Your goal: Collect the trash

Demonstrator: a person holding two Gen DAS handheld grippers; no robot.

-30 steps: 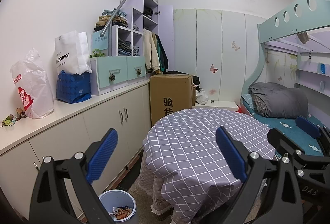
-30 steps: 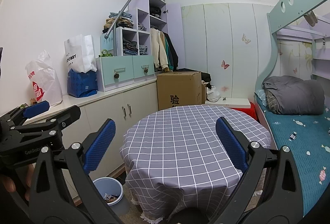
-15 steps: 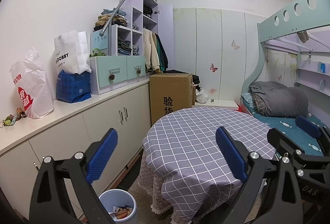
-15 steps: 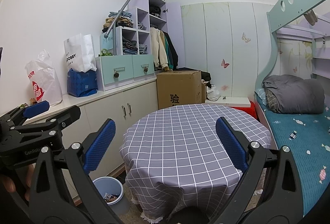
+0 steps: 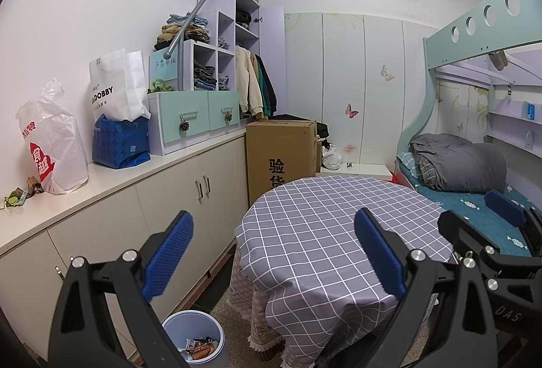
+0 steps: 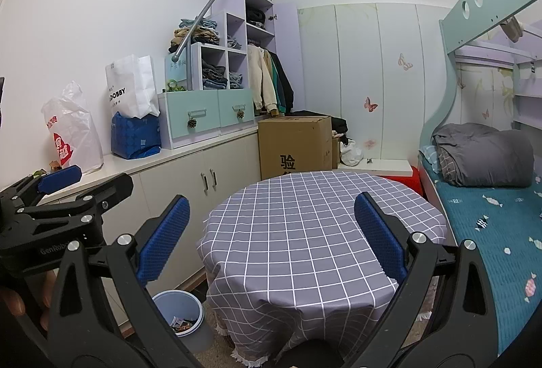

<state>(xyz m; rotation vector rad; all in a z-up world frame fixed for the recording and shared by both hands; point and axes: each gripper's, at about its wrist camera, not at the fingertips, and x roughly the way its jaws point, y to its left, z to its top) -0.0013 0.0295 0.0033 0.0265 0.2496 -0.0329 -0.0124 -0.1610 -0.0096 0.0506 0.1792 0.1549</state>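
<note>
A pale blue trash bin (image 5: 194, 335) with wrappers inside stands on the floor between the cabinet and the round table; it also shows in the right wrist view (image 6: 179, 317). The round table (image 5: 338, 232) has a grey checked cloth and nothing lies on it. My left gripper (image 5: 272, 249) is open and empty, held above the table's near left edge. My right gripper (image 6: 271, 232) is open and empty above the table. Small scraps (image 5: 18, 195) lie on the counter at the far left.
A long white counter (image 5: 118, 178) over cabinets runs along the left wall, with a white plastic bag (image 5: 50, 144), a blue bag (image 5: 120, 141) and drawers. A cardboard box (image 5: 281, 154) stands behind the table. A bunk bed (image 6: 491, 198) fills the right side.
Almost nothing: both views have drifted very slightly. Both grippers stay open and empty.
</note>
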